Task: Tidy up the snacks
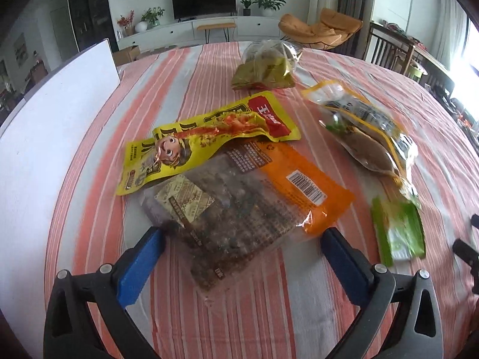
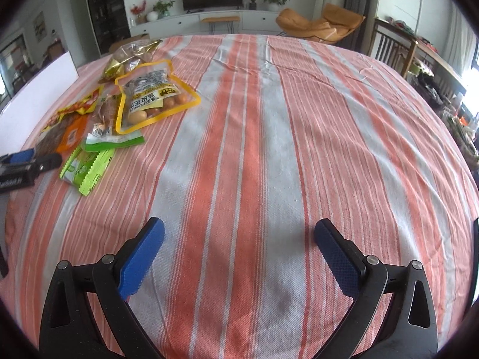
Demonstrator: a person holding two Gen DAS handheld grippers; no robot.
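Left wrist view shows me my left gripper [image 1: 239, 239] with jaws wide apart over the near end of the clear-and-orange plastic snack bag [image 1: 248, 197], its long axis running toward the tablecloth's far right, while my right gripper [image 2: 239, 239], also apart, hangs over bare cloth, well away.

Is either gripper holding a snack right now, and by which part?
Nothing is held. The left gripper stands open around the clear-and-orange packet, pads not pressing. The right gripper is open over bare tablecloth.
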